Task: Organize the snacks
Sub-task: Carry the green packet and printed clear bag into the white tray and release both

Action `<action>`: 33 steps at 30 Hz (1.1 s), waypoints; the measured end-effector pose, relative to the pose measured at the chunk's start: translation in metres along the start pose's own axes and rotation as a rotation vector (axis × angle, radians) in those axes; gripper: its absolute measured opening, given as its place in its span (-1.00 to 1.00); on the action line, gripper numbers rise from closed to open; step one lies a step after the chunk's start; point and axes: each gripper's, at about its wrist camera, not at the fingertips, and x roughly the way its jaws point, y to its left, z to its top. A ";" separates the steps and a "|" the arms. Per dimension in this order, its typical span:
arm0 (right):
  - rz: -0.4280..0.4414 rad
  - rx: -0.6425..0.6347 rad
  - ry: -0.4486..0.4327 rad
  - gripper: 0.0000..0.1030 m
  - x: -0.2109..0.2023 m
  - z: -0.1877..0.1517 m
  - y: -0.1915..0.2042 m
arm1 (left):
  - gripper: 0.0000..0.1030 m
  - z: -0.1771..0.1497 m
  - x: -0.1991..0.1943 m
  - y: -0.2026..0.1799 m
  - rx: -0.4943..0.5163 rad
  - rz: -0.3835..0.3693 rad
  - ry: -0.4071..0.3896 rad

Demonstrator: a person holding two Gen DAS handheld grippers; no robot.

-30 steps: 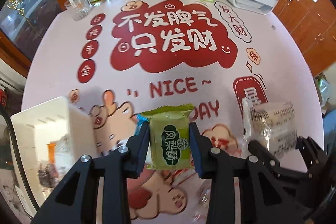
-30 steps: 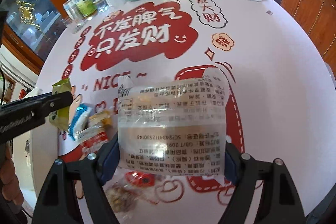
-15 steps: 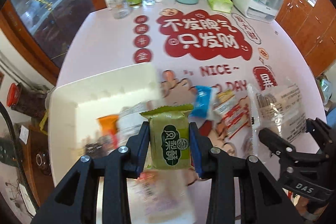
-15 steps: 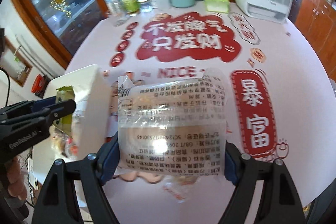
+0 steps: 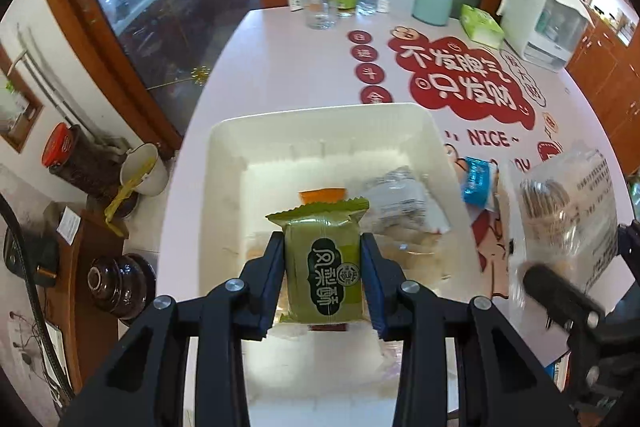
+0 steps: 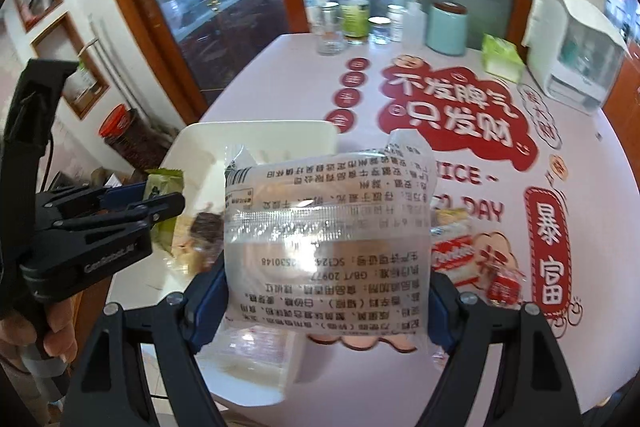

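My left gripper (image 5: pixel 325 277) is shut on a green snack packet (image 5: pixel 326 267) and hangs over the white bin (image 5: pixel 320 121), which holds several wrapped snacks. My right gripper (image 6: pixel 328 291) is shut on a wide clear packet with printed text (image 6: pixel 328 239); it hovers at the bin's right edge (image 6: pixel 280 131). In the left wrist view the clear packet (image 5: pixel 568 219) shows at the right. The right wrist view has the left gripper (image 6: pixel 160 203) with the green packet (image 6: pixel 162 183) at the left. Loose snacks lie on the table: a blue one (image 5: pixel 476 181) and red-white ones (image 6: pixel 456 255).
Bottles, jars and a teal canister (image 5: pixel 432 1) line the table's far edge, with a green tissue pack (image 5: pixel 480 27) and a white appliance (image 5: pixel 540 19) at the back right. Left of the table stand dark pots (image 5: pixel 116 283) and a cabinet. A hand (image 6: pixel 56 331) holds the left gripper.
Both grippers have swung left with their packets, from above the loose snacks to over the white bin. Grips unchanged.
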 end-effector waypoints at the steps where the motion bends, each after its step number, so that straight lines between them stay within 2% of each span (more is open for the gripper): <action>1: 0.008 -0.016 0.000 0.59 0.001 0.000 0.009 | -0.32 0.000 -0.001 0.006 -0.005 0.004 -0.004; 5: 0.038 -0.086 0.010 0.59 0.004 -0.004 0.041 | -0.32 0.005 -0.004 0.025 -0.024 0.011 -0.022; 11: 0.057 -0.167 0.026 0.60 0.008 -0.012 0.075 | -0.32 0.014 -0.012 0.033 -0.028 0.012 -0.063; 24: 0.068 -0.223 0.045 0.65 0.012 -0.019 0.099 | -0.31 0.024 -0.013 0.028 -0.001 -0.002 -0.077; 25: 0.071 -0.227 0.046 0.67 0.012 -0.019 0.099 | -0.27 0.023 -0.013 0.028 -0.005 -0.005 -0.075; 27: 0.079 -0.232 0.038 0.67 0.011 -0.019 0.101 | 0.06 0.022 -0.012 0.029 -0.013 -0.018 -0.072; 28: 0.087 -0.235 0.030 0.67 0.010 -0.019 0.102 | 0.38 0.022 -0.012 0.029 -0.017 -0.021 -0.073; 29: 0.094 -0.237 0.022 0.67 0.008 -0.019 0.102 | 0.55 0.021 -0.013 0.030 -0.022 -0.017 -0.080; 33: 0.099 -0.251 0.014 0.67 0.007 -0.019 0.105 | 0.58 0.018 -0.013 0.026 -0.006 -0.010 -0.084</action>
